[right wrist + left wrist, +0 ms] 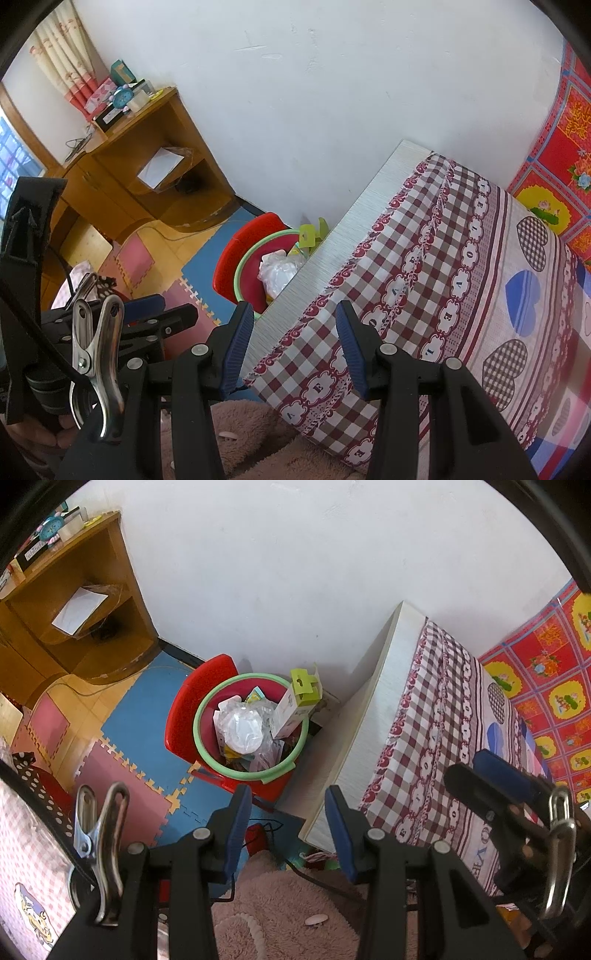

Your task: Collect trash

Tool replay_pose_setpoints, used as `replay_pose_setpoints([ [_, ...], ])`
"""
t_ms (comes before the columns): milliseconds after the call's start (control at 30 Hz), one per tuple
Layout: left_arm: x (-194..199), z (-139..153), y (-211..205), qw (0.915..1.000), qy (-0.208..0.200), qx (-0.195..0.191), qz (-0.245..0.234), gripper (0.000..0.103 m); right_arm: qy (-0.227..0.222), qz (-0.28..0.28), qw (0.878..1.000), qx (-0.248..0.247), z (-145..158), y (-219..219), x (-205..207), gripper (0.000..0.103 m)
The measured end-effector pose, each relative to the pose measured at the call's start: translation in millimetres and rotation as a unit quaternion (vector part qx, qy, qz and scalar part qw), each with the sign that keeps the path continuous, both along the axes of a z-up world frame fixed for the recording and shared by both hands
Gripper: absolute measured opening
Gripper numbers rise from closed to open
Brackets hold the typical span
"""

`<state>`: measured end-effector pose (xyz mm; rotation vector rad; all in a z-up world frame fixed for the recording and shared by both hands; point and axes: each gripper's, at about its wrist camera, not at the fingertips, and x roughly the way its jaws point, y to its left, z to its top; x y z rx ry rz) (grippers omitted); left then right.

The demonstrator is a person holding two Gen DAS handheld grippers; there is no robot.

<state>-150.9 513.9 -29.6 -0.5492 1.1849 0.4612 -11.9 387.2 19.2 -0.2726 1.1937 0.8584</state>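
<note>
Down at the bottom of the left wrist view, the left gripper (pixel 288 827) hangs with its blue-padded jaws parted and nothing between them, just fluffy pink rug (pixel 280 904) below. A small pale oval scrap (pixel 316 919) lies on that rug at bottom centre; it could be a bit of litter, though it is too small to be sure.

The right gripper (pixel 295 343) reads the same in its own view: released, jaws apart and empty, hovering over the corner of the bed with its red-and-white checked sheet (pixel 424 295).

Now look up toward centre frame. There is the prize: the round red bin with a green rim (pixel 201 716), standing on the blue foam floor mat (pixel 140 716) between the bed's pale wooden side board (pixel 369 716) and the wall. It is heaped full. Crumpled clear plastic wrapping (pixel 242 731) sits on top, and a white-and-lime cardboard carton (pixel 297 701) leans over the right rim.

Handling call: all of this looks light. The plastic is soft and crinkly, likely slippery, so pinch a bunched fold rather than a flat face. The carton is stiffer but crushable; take it across its narrow sides. For the bin itself, the rim looks the best purchase.

Far upper left, the wooden corner desk (pixel 92 590) stands out of play.
</note>
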Motion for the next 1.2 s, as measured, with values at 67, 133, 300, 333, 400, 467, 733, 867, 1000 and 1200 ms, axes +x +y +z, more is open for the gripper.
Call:
replay_pose_setpoints([
  [67, -0.4, -0.5, -0.4, 1.0000, 0.000, 0.000, 0.000, 0.043, 0.000, 0.000, 1.000, 0.000, -0.1, 0.1, -0.1, 0.047],
  [133, 0.0, -0.9, -0.6, 1.0000, 0.002, 0.000, -0.001, 0.043, 0.000, 0.000, 1.000, -0.001, 0.0, 0.0, -0.2, 0.047],
  [300, -0.9, -1.7, 0.0, 1.0000, 0.005, 0.000, -0.006, 0.043, 0.000, 0.000, 1.000, -0.001, 0.7, 1.2, -1.0, 0.047],
  [333, -1.8, -1.4, -0.2, 1.0000, 0.004, 0.001, -0.006, 0.043, 0.000, 0.000, 1.000, -0.001, 0.2, 0.9, -0.7, 0.047],
  [400, -1.4, -2.2, -0.7, 1.0000, 0.004, 0.000, -0.006, 0.043, 0.000, 0.000, 1.000, -0.001, 0.5, 1.1, -0.8, 0.047],
  [467, -0.3, -1.9, -0.1, 1.0000, 0.005, -0.001, -0.007, 0.043, 0.000, 0.000, 1.000, -0.001, 1.1, 1.6, -1.3, 0.047],
  [733, 1.5, -1.4, 0.6, 0.9999, 0.005, -0.001, -0.008, 0.043, 0.000, -0.001, 1.000, -0.002, 0.6, 2.2, -0.5, 0.047],
  [867, 1.1, -1.6, 0.5, 0.9999, 0.005, -0.002, -0.009, 0.043, 0.000, -0.001, 1.000, -0.003, 0.1, 2.3, -0.1, 0.047],
  [1000, 1.3, -1.5, 0.6, 1.0000, 0.006, -0.001, -0.008, 0.043, 0.001, -0.001, 1.000, -0.003, -0.2, 2.2, 0.4, 0.047],
  [1200, 1.4, -1.8, 0.3, 0.9999, 0.007, -0.002, -0.007, 0.043, 0.002, -0.002, 1.000, -0.004, -2.4, 3.2, 1.2, 0.047],
])
